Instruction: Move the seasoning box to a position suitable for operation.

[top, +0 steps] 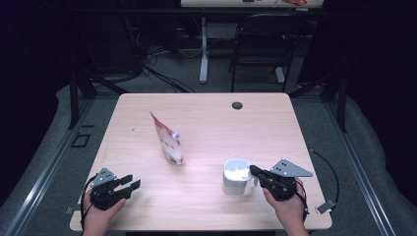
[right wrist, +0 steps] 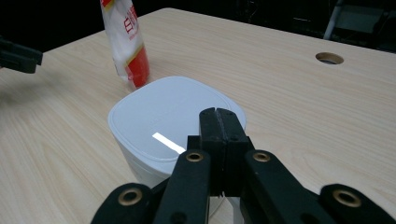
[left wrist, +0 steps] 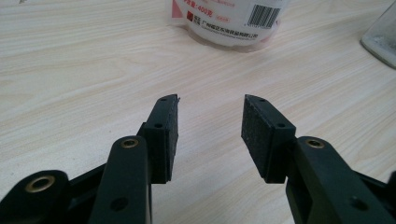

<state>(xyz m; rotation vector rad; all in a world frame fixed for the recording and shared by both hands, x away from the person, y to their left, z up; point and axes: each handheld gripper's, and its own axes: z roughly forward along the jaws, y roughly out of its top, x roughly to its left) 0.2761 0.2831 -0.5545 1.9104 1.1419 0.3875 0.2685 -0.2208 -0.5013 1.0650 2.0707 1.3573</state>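
A pale wood-grain desk (top: 206, 196) with fine light-brown streaks carries a white and red pouch (top: 168, 140), printed with red lettering and, near its base, a black barcode on white. A plain white container (top: 235, 177) has a glossy white lid catching a bright reflection. The left gripper (top: 129, 183) and right gripper (top: 254, 170) are matte black with small brass-coloured rivets. The floor around is grey, the background dark.

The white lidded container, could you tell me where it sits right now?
In the high view the white lidded container stands near the table's front edge, right of centre, beside the right claw, with the red-and-white pouch further back-left.
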